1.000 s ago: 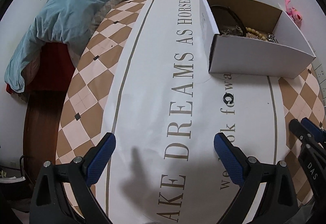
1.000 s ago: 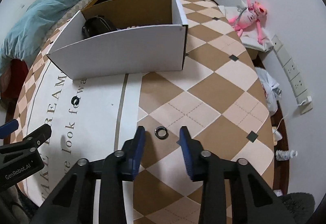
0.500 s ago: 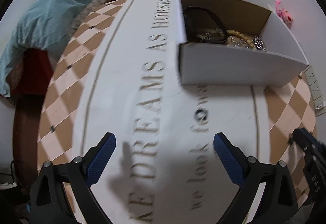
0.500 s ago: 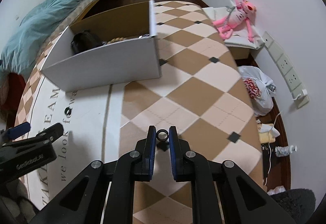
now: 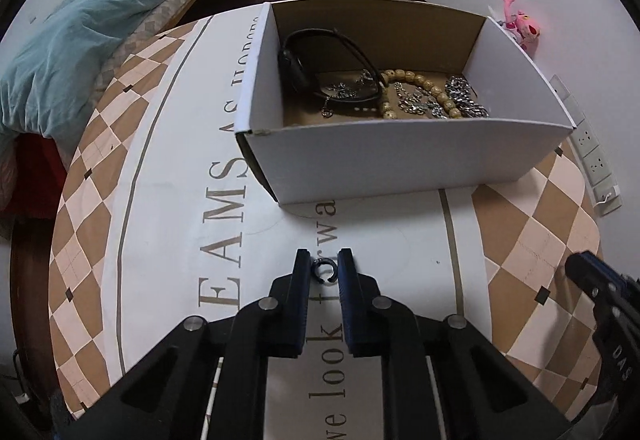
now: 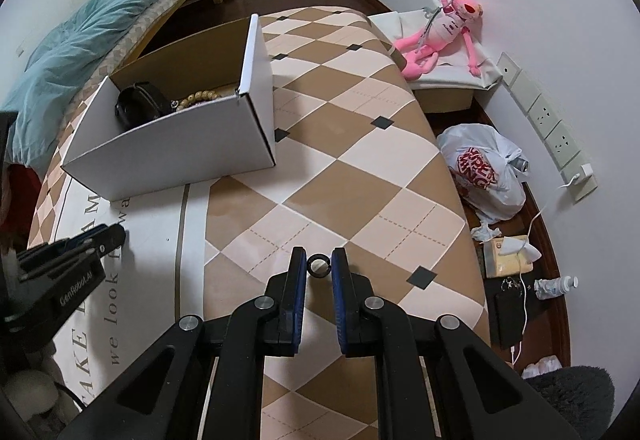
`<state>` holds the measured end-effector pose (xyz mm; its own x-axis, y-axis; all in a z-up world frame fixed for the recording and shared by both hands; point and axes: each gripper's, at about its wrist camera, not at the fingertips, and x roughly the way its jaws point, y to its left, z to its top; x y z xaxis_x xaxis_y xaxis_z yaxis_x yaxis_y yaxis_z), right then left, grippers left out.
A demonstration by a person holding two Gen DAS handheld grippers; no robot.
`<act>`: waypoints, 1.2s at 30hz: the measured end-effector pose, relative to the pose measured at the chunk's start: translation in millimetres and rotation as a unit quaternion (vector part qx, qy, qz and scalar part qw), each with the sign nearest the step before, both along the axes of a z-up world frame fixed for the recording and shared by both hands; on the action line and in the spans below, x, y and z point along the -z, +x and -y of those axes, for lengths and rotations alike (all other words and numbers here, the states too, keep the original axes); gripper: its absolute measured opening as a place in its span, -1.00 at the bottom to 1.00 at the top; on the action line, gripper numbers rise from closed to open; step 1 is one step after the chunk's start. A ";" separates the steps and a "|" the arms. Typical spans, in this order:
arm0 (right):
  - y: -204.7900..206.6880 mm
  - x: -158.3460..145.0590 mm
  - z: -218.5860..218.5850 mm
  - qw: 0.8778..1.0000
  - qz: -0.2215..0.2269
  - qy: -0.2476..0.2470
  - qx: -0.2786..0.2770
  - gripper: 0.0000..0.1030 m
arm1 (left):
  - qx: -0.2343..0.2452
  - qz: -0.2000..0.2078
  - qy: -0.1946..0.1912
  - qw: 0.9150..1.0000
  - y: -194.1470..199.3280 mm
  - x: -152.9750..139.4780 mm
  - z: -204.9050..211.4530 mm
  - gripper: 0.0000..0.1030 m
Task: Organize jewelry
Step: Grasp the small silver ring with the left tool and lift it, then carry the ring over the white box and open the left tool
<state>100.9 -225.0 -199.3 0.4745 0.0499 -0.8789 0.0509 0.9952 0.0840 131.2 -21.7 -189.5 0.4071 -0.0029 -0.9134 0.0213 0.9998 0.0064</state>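
Note:
My left gripper (image 5: 324,268) is shut on a small open black ring (image 5: 322,269) just above the printed mat. My right gripper (image 6: 319,265) is shut on a dark round ring (image 6: 319,265) and holds it above the checkered table. A white cardboard box (image 5: 400,156) stands beyond the left gripper; it holds a black cord necklace (image 5: 316,68), a wooden bead bracelet (image 5: 420,90) and silver chains (image 5: 466,102). The box also shows in the right wrist view (image 6: 180,144), to the far left. The right gripper shows in the left wrist view (image 5: 600,304), and the left gripper in the right wrist view (image 6: 72,260).
The round table (image 6: 340,180) has a brown checkered cloth and a white lettered mat (image 5: 180,220). A bed with a teal blanket (image 5: 80,40) lies at the back left. On the floor at the right are a plastic bag (image 6: 484,172), a pink plush toy (image 6: 440,28) and a bottle (image 6: 556,286).
My left gripper moved forward and closed on the black ring on the mat. My right gripper, which closed on its ring half a second ago, has lifted it and swung right.

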 end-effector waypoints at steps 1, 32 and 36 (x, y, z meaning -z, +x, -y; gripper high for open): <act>0.0 -1.3 0.3 1.000 0.002 0.002 0.001 -0.74 | -0.001 0.002 0.000 1.000 -3.3 -1.0 0.4 -0.79; 73.0 -126.5 -26.9 0.992 0.037 0.094 -0.070 -0.74 | 0.010 0.038 -0.073 0.997 44.1 -126.2 -16.0 -0.79; 114.7 -110.0 -34.0 0.990 -0.006 0.108 -0.085 -0.74 | 0.006 -0.003 -0.085 0.996 72.5 -110.6 -20.2 -0.78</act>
<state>215.6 -191.0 -89.2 0.4323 0.3157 -0.8447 -0.1137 0.9483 0.2963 203.7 -1.6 -78.9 0.4005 -0.1626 -0.9017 0.0319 0.9860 -0.1636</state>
